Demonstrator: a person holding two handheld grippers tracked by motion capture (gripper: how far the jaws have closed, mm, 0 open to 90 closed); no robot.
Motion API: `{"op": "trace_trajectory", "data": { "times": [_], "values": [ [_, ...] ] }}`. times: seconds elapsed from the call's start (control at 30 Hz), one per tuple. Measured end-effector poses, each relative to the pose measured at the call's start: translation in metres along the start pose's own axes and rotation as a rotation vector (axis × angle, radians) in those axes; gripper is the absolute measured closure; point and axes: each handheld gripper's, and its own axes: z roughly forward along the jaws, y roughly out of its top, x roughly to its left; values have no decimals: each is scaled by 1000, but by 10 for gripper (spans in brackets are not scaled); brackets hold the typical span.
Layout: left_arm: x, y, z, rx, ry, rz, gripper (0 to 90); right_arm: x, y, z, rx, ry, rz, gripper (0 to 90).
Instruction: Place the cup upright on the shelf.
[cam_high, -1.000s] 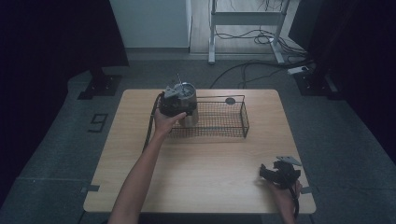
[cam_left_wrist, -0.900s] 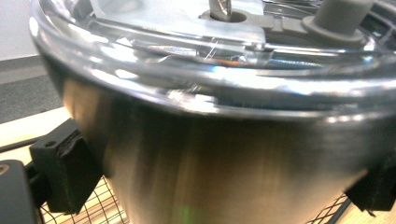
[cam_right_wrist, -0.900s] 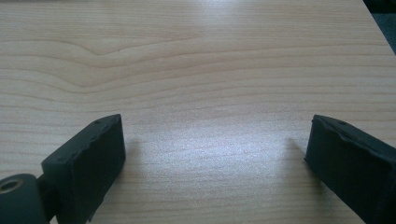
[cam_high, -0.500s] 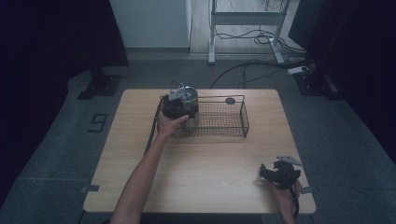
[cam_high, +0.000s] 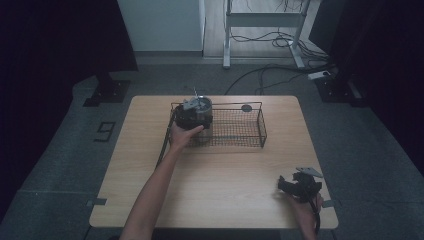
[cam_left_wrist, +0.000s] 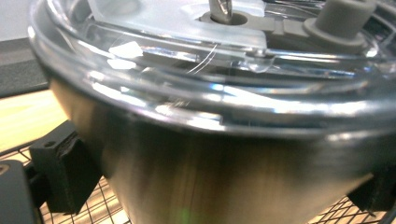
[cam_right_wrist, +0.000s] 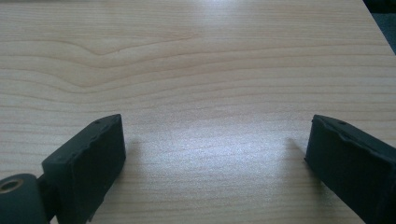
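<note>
A steel pot (cam_high: 201, 111) with a clear lid (cam_left_wrist: 210, 56) and a grey knob (cam_left_wrist: 343, 16) stands at the left end of the black wire basket (cam_high: 245, 135). My left gripper (cam_high: 186, 119) is shut on the pot (cam_left_wrist: 224, 163), with one black pad (cam_left_wrist: 60, 172) on each side of its wall and basket mesh below. I cannot tell whether the pot rests on the basket floor. My right gripper (cam_high: 295, 186) sits low at the table's front right corner; its jaws (cam_right_wrist: 217, 158) are open over bare wood.
A small dark round object (cam_high: 246, 108) lies on the table just behind the basket. The wooden table (cam_high: 225, 190) has free room across its middle and front. A cable (cam_high: 164, 145) trails from the left gripper along the forearm.
The left gripper has carried the pot slightly to the right and lower, further into the basket's left end. The right gripper has stayed put.
</note>
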Motion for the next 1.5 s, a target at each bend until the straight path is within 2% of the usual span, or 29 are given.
{"op": "trace_trajectory", "data": {
  "times": [0.23,0.37,0.47,0.53,0.77,1.0,1.27,1.5],
  "values": [
    [-1,-5,4,26,24,15,38,0,0,0,0,0,0,45],
    [-3,-6,2,9,32,28,33,0,0,0,0,0,0,45],
    [-4,-4,-1,-9,23,15,16,0,0,0,0,-1,0,45],
    [-5,-3,-3,-8,18,23,8,0,0,0,0,-1,0,45],
    [-6,-2,-11,-10,25,11,0,0,0,0,-1,-1,-2,45],
    [-4,1,-27,-41,2,-19,0,0,0,0,-1,-1,0,46],
    [-4,-1,-45,-44,7,0,0,0,0,0,-1,-2,0,46],
    [-3,-9,-57,-38,-30,17,0,0,0,0,-2,-1,-1,46]
  ]
}}
